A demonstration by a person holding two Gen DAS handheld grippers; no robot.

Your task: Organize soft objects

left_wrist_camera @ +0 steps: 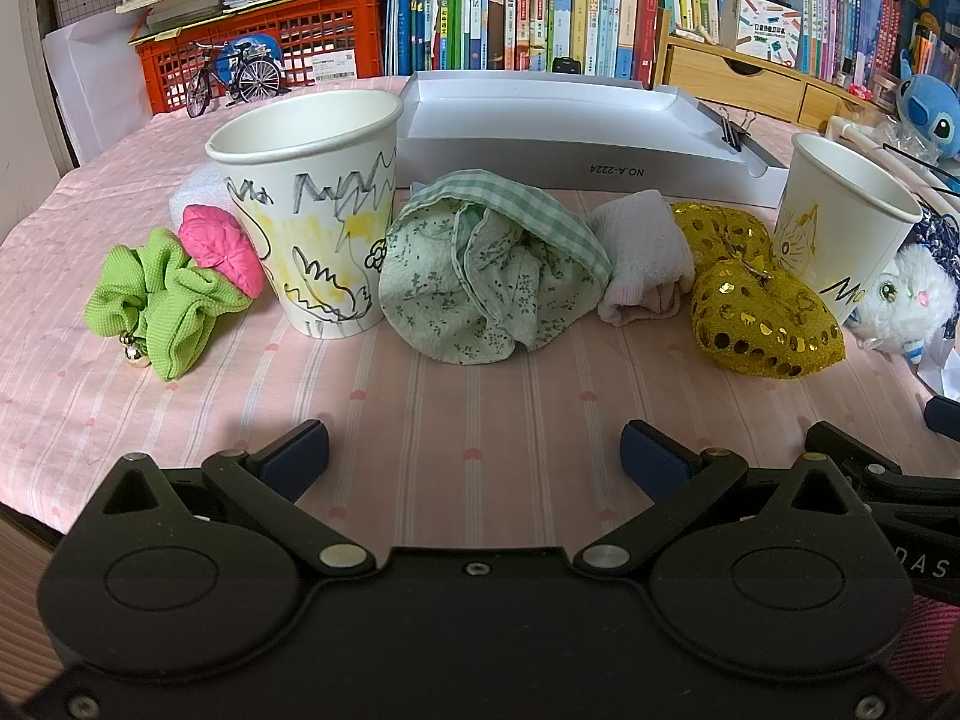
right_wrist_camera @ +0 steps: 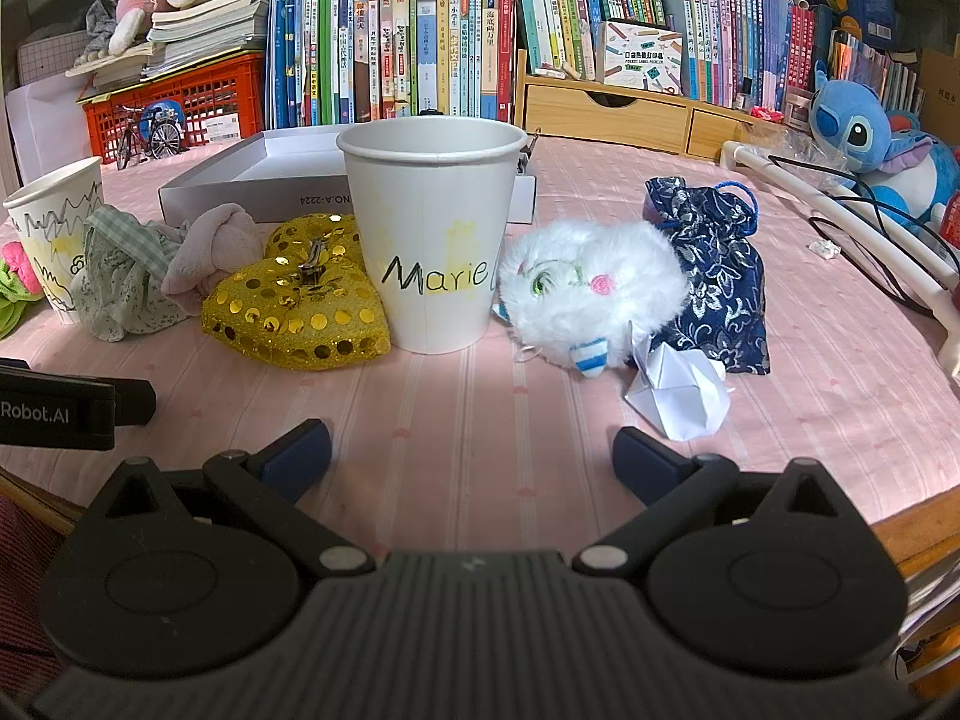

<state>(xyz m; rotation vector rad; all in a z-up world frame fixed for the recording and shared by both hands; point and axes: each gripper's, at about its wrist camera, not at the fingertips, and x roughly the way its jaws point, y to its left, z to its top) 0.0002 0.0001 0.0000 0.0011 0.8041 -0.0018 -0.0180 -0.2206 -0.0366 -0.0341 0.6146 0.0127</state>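
A row of soft things lies on the pink tablecloth: a green scrunchie (left_wrist_camera: 162, 300), a pink puff (left_wrist_camera: 222, 249), a green floral cloth (left_wrist_camera: 480, 282), a pale pink cloth (left_wrist_camera: 645, 267), a gold sequin heart (right_wrist_camera: 294, 306), a white furry toy (right_wrist_camera: 588, 288) and a dark blue pouch (right_wrist_camera: 714, 276). A scribbled paper cup (left_wrist_camera: 318, 204) stands at the left. A cup marked "Marie" (right_wrist_camera: 435, 234) stands between heart and toy. My left gripper (left_wrist_camera: 474, 459) is open and empty, in front of the floral cloth. My right gripper (right_wrist_camera: 471, 456) is open and empty, in front of the Marie cup.
A grey shallow box (left_wrist_camera: 576, 138) lies behind the row. Folded white paper (right_wrist_camera: 678, 390) lies before the pouch. A toy bicycle (left_wrist_camera: 237, 75), red crate (left_wrist_camera: 270, 42), books, a wooden drawer unit (right_wrist_camera: 630, 111) and a blue plush (right_wrist_camera: 870, 132) line the back and right.
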